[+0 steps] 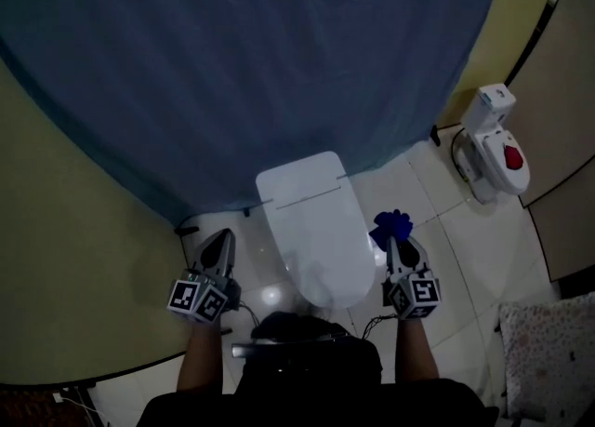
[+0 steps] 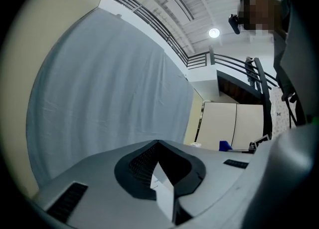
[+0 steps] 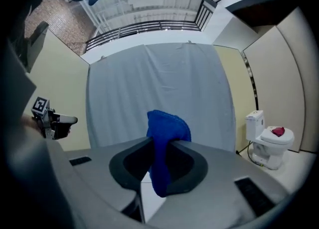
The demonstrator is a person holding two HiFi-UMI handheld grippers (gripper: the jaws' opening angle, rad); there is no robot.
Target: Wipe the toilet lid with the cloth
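Note:
The white toilet lid (image 1: 311, 230) is down, in the middle of the head view, between my two grippers. My right gripper (image 1: 392, 241) is held just right of the lid, shut on a bunched blue cloth (image 1: 391, 225). In the right gripper view the cloth (image 3: 168, 129) sticks up between the closed jaws of the right gripper (image 3: 162, 143). Left of the lid, my left gripper (image 1: 219, 250) points forward. In its own view the left gripper (image 2: 158, 143) has its jaws together with nothing between them. Neither gripper touches the lid.
A large blue curtain (image 1: 260, 62) hangs behind the toilet. A second, small white toilet (image 1: 493, 146) with a red thing on its seat stands at the right by beige partition panels (image 1: 567, 90). A patterned fabric (image 1: 548, 351) lies at the bottom right on the tiled floor.

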